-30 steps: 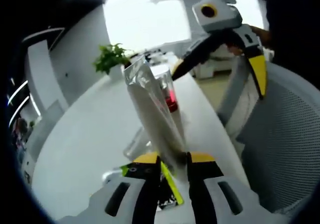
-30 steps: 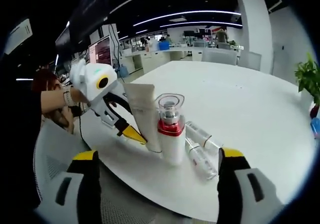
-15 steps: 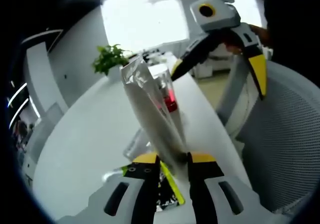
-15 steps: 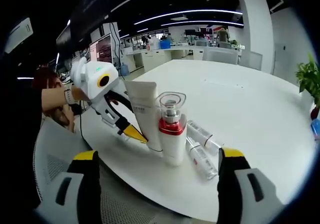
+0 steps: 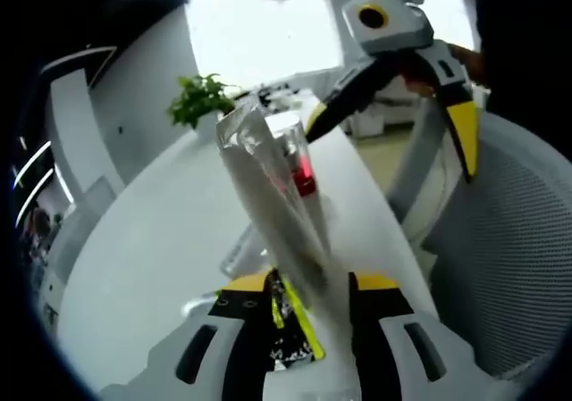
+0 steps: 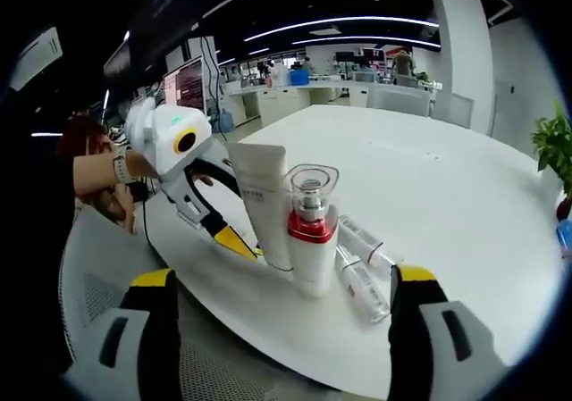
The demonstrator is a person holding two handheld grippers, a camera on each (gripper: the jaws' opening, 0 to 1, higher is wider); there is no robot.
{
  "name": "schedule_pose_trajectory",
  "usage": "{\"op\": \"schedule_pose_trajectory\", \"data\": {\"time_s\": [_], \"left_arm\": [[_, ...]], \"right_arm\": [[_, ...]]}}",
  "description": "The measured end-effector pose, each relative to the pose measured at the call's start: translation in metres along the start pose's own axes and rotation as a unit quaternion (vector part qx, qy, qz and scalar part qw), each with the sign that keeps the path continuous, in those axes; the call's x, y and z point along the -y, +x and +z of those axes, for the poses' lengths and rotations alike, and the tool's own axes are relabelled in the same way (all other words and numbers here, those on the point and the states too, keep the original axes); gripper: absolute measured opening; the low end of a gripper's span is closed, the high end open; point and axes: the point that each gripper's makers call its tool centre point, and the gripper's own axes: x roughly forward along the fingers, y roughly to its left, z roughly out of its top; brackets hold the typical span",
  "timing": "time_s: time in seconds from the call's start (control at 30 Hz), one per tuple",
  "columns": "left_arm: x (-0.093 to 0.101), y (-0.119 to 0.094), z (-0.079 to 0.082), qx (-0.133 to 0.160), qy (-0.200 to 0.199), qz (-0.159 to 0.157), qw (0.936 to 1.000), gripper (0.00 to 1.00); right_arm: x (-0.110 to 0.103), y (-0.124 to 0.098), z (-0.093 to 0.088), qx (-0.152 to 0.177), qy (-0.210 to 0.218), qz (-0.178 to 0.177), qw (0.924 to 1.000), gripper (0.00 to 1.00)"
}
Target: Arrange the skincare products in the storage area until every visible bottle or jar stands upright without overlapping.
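Standing between the parted left gripper (image 5: 308, 294) jaws (upright): white tube (image 5: 268, 196).

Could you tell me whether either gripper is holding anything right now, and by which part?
Nothing is held: the left gripper stands open around the foot of the white tube, and the right gripper is wide open and empty.

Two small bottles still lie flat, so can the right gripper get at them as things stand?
Probably yes: the right gripper is open, and the two clear bottles lie on the table beside the red-collared pump bottle, with nothing in front.
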Motion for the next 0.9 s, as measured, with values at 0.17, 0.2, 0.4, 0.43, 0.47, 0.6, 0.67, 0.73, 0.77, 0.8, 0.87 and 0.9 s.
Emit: {"op": "schedule_pose_trajectory", "data": {"time_s": [0.17,0.2,0.4,0.43,0.47,0.6,0.67,0.73,0.77,0.8,0.87,0.9], "left_arm": [[0.003,-0.01,-0.002,-0.006,-0.024,0.009,0.9997,0.31],[0.003,-0.012,-0.004,-0.012,-0.027,0.016,0.9994,0.32],[0.0,-0.023,-0.015,-0.025,-0.067,0.046,0.9964,0.34],[-0.002,-0.025,-0.017,-0.03,-0.075,0.053,0.9954,0.34],[-0.002,-0.026,-0.017,-0.028,-0.079,0.057,0.9949,0.34],[-0.005,-0.037,-0.017,-0.021,-0.105,0.079,0.9911,0.37],[-0.006,-0.041,-0.019,-0.025,-0.113,0.087,0.9894,0.39],[-0.005,-0.045,-0.021,-0.03,-0.117,0.092,0.9885,0.4],[-0.005,-0.047,-0.022,-0.033,-0.12,0.097,0.9875,0.4],[-0.004,-0.049,-0.021,-0.029,-0.119,0.1,0.9874,0.41],[-0.003,-0.053,-0.021,-0.024,-0.141,0.103,0.9844,0.42],[-0.003,-0.055,-0.022,-0.027,-0.144,0.106,0.9835,0.44]], "right_arm": [[-0.001,0.001,0.0,-0.002,-0.003,0.004,1.0,0.99],[-0.001,0.001,0.0,-0.003,-0.005,0.004,1.0,0.99],[-0.002,0.001,0.002,-0.001,-0.011,0.005,0.9999,0.99],[-0.002,0.001,0.002,-0.001,-0.012,0.005,0.9999,0.99],[-0.002,0.001,0.002,-0.001,-0.013,0.005,0.9999,0.99],[-0.002,0.002,0.002,-0.002,-0.015,0.005,0.9999,0.99],[-0.003,0.002,0.002,-0.001,-0.016,0.006,0.9998,0.99],[-0.003,0.002,0.002,-0.002,-0.018,0.007,0.9998,0.99],[-0.004,0.002,0.002,-0.002,-0.02,0.008,0.9998,0.99],[-0.004,0.002,0.002,-0.002,-0.021,0.008,0.9998,0.99],[-0.003,0.002,0.003,-0.003,-0.023,0.007,0.9997,0.99],[-0.003,0.003,0.003,-0.003,-0.025,0.007,0.9997,0.99]]}}
